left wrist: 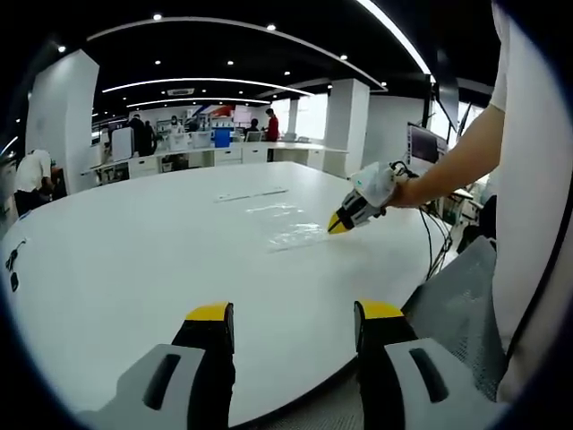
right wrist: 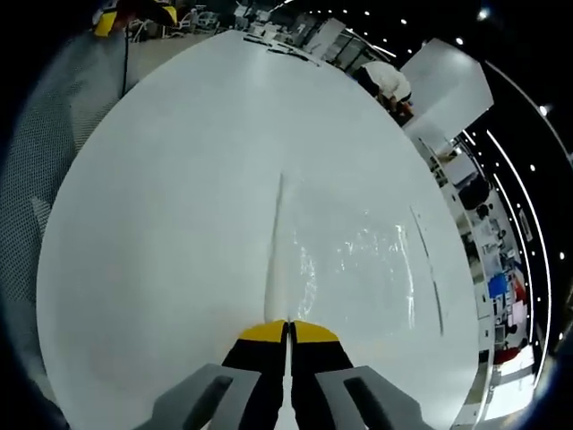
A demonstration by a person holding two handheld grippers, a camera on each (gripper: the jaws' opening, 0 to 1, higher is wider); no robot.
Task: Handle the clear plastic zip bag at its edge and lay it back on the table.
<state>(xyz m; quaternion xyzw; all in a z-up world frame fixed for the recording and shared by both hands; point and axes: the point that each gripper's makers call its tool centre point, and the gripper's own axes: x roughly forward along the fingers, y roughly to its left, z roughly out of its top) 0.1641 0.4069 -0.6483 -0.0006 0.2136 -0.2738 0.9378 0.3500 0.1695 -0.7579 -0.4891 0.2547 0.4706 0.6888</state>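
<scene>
A clear plastic zip bag (left wrist: 291,228) lies flat and shiny on the big white round table (left wrist: 134,269). In the right gripper view the bag (right wrist: 358,260) spreads up and to the right from my right gripper (right wrist: 288,333), whose yellow-tipped jaws are shut on the bag's near edge. From the left gripper view, a hand holds that right gripper (left wrist: 343,221) low at the bag's right edge, close to the tabletop. My left gripper (left wrist: 295,313) hangs open over the table's near rim, well short of the bag, with nothing between its jaws.
A thin clear strip (left wrist: 251,193) lies beyond the bag, also seen as the strip (right wrist: 428,269). A grey mesh chair (left wrist: 457,296) stands by the table's edge at right. A small black item (left wrist: 12,262) sits at the far left rim. Desks and people fill the background.
</scene>
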